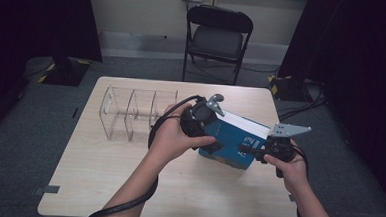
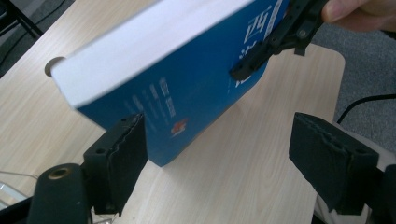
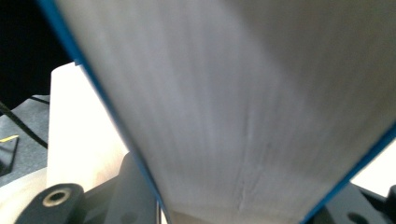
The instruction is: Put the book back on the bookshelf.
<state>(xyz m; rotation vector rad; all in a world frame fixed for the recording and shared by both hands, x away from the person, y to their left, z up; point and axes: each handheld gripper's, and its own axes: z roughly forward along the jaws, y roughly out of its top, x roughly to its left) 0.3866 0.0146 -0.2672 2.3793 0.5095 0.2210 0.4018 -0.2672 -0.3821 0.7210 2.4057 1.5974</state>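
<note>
A thick blue book (image 1: 231, 135) with white page edges is held tilted above the wooden table (image 1: 127, 185). My right gripper (image 1: 255, 151) is shut on its right end; in the right gripper view the page block (image 3: 243, 93) sits between the jaws of my right gripper (image 3: 243, 198). The left gripper view has that gripper (image 2: 275, 44) pinching the cover of the book (image 2: 187, 79). My left gripper (image 1: 203, 121) is at the book's left end. Its jaws stand wide open (image 2: 217, 140), with the book's lower corner beside the left pad (image 2: 128, 154).
A clear acrylic rack (image 1: 130, 113) with several upright dividers stands on the table's far left part. A black folding chair (image 1: 217, 37) is behind the table. Cables trail from both grippers. Bare tabletop lies toward the near edge.
</note>
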